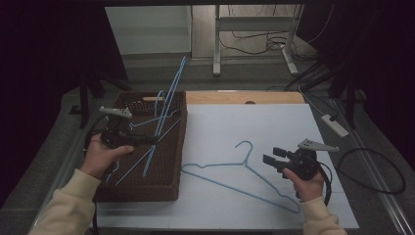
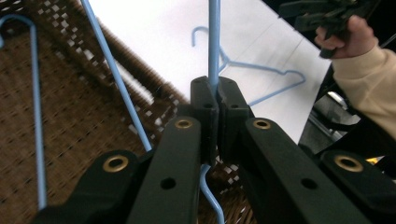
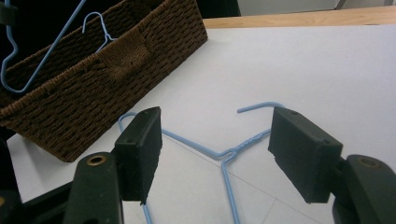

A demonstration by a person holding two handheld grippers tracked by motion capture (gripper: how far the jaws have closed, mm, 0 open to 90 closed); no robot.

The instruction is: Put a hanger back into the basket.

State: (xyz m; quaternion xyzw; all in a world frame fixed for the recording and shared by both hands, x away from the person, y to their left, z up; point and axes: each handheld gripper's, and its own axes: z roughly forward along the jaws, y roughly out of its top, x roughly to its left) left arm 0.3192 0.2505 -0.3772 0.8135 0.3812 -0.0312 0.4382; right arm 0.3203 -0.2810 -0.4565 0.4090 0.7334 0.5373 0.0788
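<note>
White surface (image 1: pixel 274 122), brown wicker basket (image 1: pixel 173 147) at its left edge. Left tongs (image 1: pixel 155 140) reach level over the basket, clamped on a blue wire hanger (image 1: pixel 169 98) tilting up out of it. Right tongs (image 1: pixel 269 156) hover wide open, angled down beside a second hanger (image 1: pixel 235 164) lying flat.

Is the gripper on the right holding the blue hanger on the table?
No, the right gripper has its jaws wide apart above the blue hanger, not touching it.
</note>
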